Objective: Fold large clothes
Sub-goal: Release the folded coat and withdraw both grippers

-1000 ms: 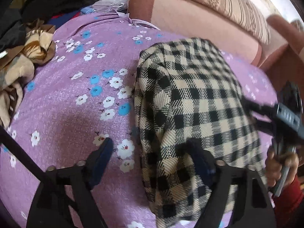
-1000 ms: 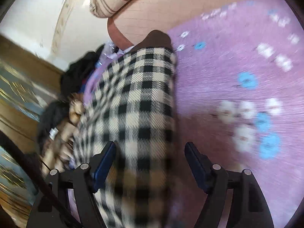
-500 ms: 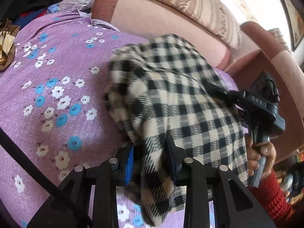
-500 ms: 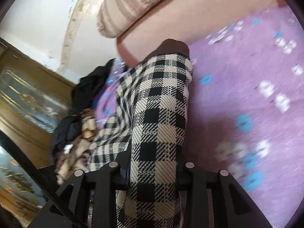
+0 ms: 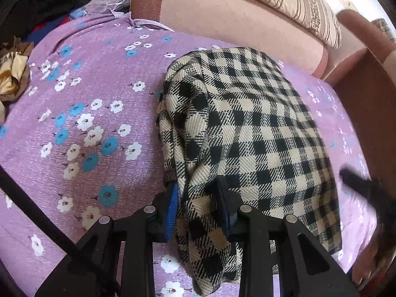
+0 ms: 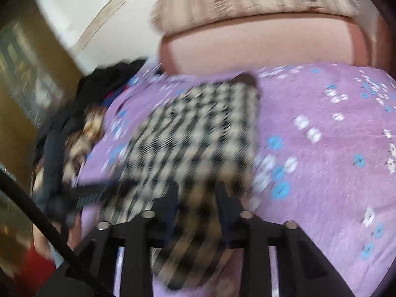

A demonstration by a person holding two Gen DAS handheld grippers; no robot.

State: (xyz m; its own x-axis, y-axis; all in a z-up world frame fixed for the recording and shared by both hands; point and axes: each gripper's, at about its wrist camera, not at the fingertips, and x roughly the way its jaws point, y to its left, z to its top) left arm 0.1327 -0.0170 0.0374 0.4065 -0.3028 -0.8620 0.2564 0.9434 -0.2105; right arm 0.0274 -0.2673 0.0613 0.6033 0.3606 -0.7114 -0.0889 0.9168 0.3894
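Left wrist view: a black-and-cream checked garment (image 5: 247, 128) lies bunched lengthwise on a purple flowered bedcover (image 5: 81, 113), w/ a pink sofa back (image 5: 235, 19) beyond. Left gripper (image 5: 198, 208) pinches the garment's near edge, cloth gathered between its jaws. Right wrist view is blurred, but the right gripper (image 6: 195, 208) has just been closing and also pinches checked cloth at the near end. Judged progress: garment looks folded narrow once; both near corners are grabbed, so the crosswise fold toward the far end is still left. Other clothes (image 5: 14, 74) are heaped at far left, apparently unfolded.
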